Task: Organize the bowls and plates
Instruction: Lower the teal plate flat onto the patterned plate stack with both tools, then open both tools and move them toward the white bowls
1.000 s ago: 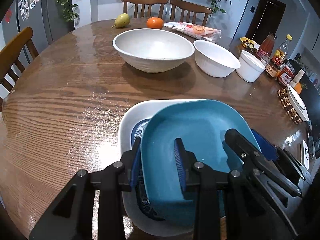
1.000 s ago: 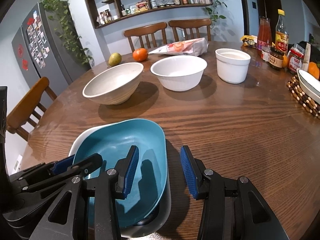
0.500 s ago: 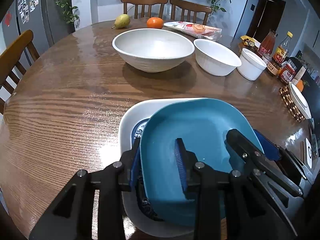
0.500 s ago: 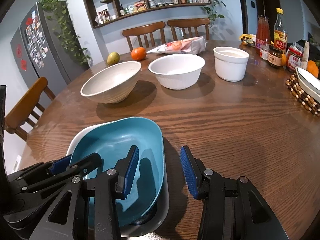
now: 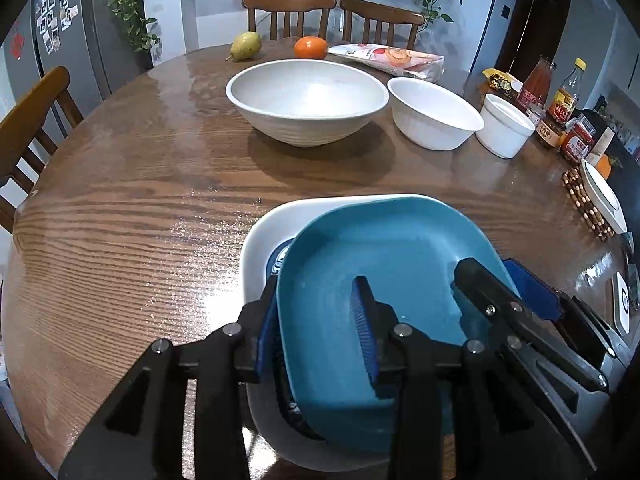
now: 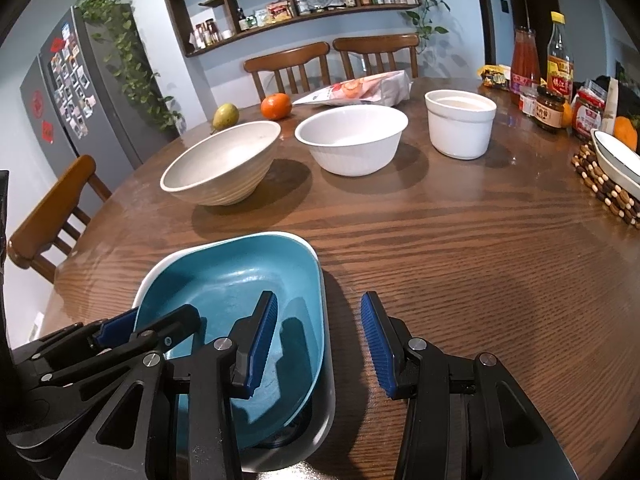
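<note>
A blue plate (image 5: pixel 384 264) lies inside a white plate (image 5: pixel 260 248) at the table's near edge. My left gripper (image 5: pixel 316 332) straddles the blue plate's left rim, one pad outside and one inside. Its jaws are opening and neither pad presses on the rim. My right gripper (image 6: pixel 318 340) straddles the right rim of the blue plate (image 6: pixel 240 280). Its left pad hangs over the plate's well, its right pad over bare wood, and it stands open. Farther back stand a large white bowl (image 5: pixel 308 100), a medium white bowl (image 5: pixel 436 116) and a small white pot (image 5: pixel 506 124).
A pear (image 5: pixel 245 45), an orange (image 5: pixel 310 47) and a snack bag (image 5: pixel 392 58) lie at the far edge. Bottles and jars (image 6: pixel 552 80) crowd the right side, near a dish on a beaded trivet (image 6: pixel 600 184). Wooden chairs (image 6: pixel 52 216) ring the table.
The left gripper's pads stand slightly farther apart than before. Both hands and the plates have stayed where they were.
</note>
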